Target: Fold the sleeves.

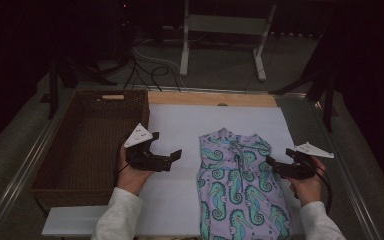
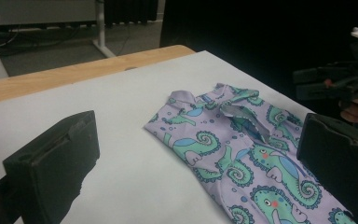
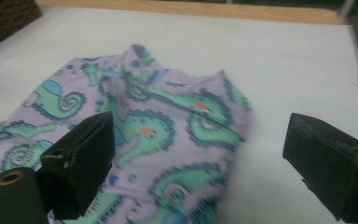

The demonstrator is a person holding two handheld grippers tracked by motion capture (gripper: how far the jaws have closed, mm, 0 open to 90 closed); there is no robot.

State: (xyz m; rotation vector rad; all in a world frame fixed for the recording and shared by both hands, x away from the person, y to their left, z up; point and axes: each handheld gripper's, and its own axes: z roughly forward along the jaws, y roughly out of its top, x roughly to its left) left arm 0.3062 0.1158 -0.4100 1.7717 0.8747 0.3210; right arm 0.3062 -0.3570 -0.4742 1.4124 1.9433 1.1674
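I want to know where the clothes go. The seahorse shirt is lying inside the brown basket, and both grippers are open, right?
Not quite. The seahorse shirt lies on the white board, beside the brown basket, as the high view shows. The left gripper and right gripper are open.

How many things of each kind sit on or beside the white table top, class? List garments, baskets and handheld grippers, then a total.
Garments: 1, the seahorse-print garment
Baskets: 1, the wicker basket
Grippers: 2, the left gripper and the right gripper, both with jaws open and nothing between them
Total: 4
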